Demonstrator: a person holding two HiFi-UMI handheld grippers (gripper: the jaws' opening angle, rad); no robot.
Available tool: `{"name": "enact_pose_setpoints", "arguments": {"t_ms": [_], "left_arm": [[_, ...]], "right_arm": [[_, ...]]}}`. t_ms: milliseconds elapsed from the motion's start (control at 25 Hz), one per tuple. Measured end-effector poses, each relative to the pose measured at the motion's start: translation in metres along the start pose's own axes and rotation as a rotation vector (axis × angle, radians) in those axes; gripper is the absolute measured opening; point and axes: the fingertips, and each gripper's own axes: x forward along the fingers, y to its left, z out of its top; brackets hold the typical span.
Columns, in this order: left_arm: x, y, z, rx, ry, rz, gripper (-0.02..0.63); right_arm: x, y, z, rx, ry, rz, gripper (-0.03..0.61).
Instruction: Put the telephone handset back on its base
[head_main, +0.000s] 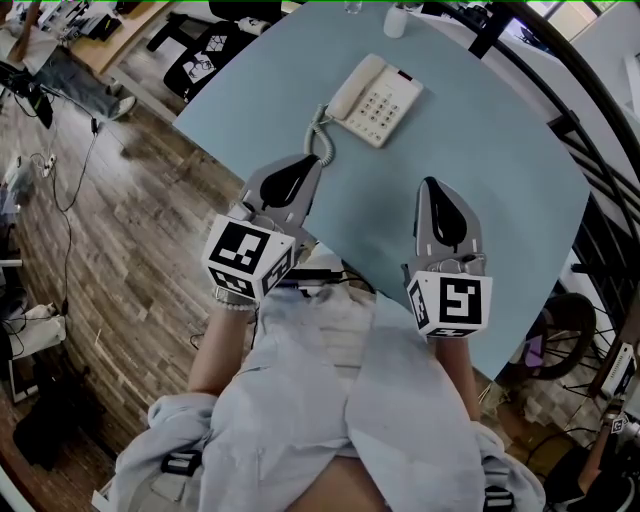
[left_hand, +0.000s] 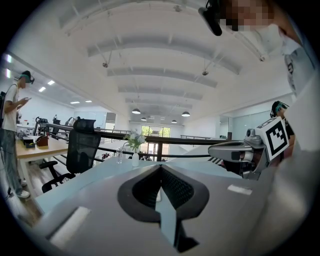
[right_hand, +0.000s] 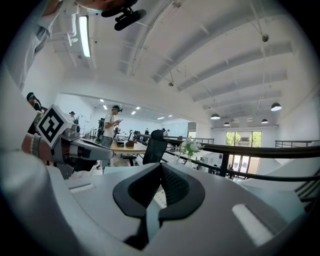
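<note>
Cream telephone (head_main: 385, 105) (one, handset (head_main: 352, 85) seated), left gripper (head_main: 312, 162), right gripper (head_main: 431, 184) — two, fingers (left_hand: 175, 187) closed, empty.

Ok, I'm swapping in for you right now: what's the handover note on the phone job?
Left tongs: shut, empty, over the blue table near its front edge.
Right tongs: shut, empty, alongside.
Telephone base sits farther out; handset looks seated on it, coiled cord trailing toward the left tongs.
Done: handset appears back.
Left: only confirm it sits properly.
</note>
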Motion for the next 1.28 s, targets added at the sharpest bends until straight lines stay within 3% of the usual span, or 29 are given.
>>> {"name": "enact_pose_setpoints", "arguments": {"t_ms": [1280], "left_arm": [[-0.0024,0.0011,-0.0033,-0.005,-0.006,0.010,0.003]], "right_arm": [[-0.0012,0.0041,-0.0049,-0.027,0.025,0.018,0.006]]}}
